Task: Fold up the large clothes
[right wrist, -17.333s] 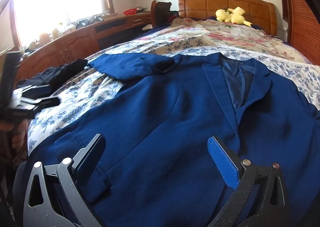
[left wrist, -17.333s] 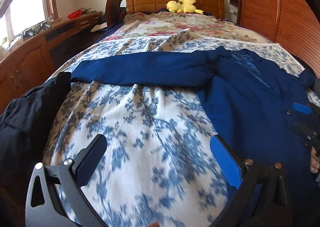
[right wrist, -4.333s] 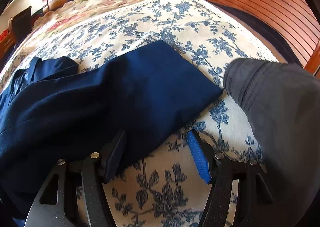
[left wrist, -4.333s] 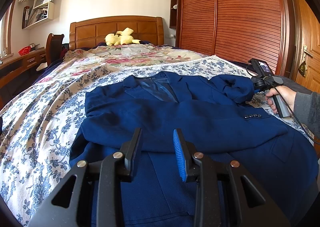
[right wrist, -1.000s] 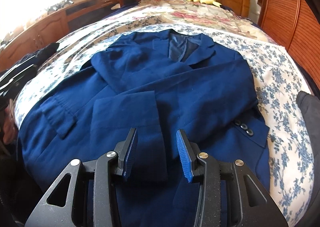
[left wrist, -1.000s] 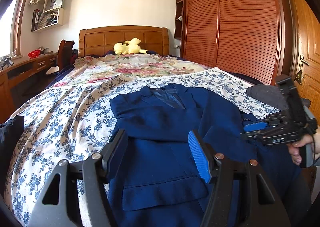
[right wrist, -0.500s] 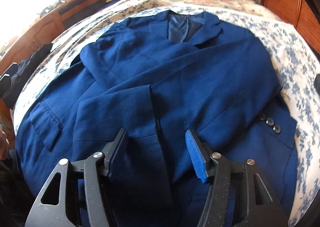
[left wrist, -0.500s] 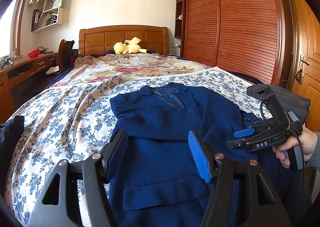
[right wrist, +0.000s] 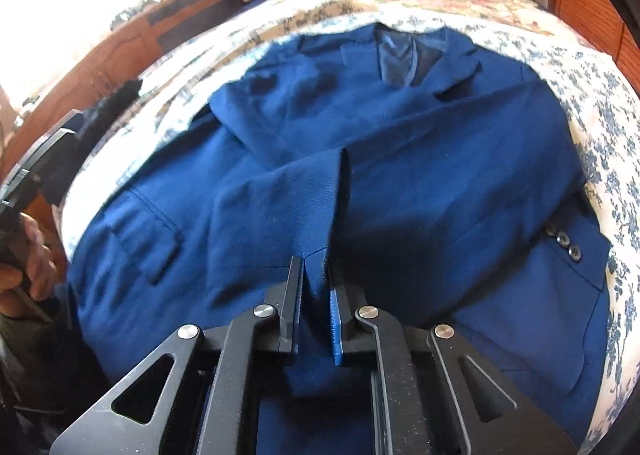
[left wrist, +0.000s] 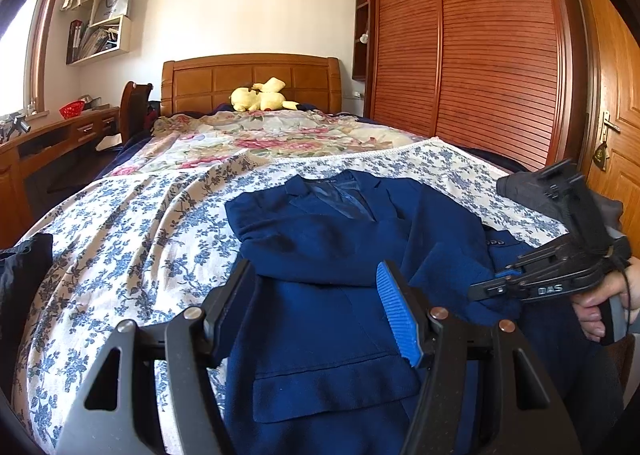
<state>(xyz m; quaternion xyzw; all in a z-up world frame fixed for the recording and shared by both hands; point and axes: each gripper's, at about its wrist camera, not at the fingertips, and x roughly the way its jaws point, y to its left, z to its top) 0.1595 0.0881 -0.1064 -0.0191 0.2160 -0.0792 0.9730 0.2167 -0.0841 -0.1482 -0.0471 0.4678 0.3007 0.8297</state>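
Blue jacket (right wrist: pixel 400 175): face-up on the bed (left wrist: pixel 120 235), collar toward 12 o'clock, both sleeves crossed over the chest to narrow it for folding.
Right gripper (right wrist: pixel 314 291): jaws nearly closed, pinching a fold of jacket cloth at 6 o'clock, probably to carry it over.
Left gripper (left wrist: pixel 316 307): jaws wide apart, empty, poised above the hem, apparently ready to grasp.
Dark garments: bed edges at 9 and 3 o'clock, set aside.
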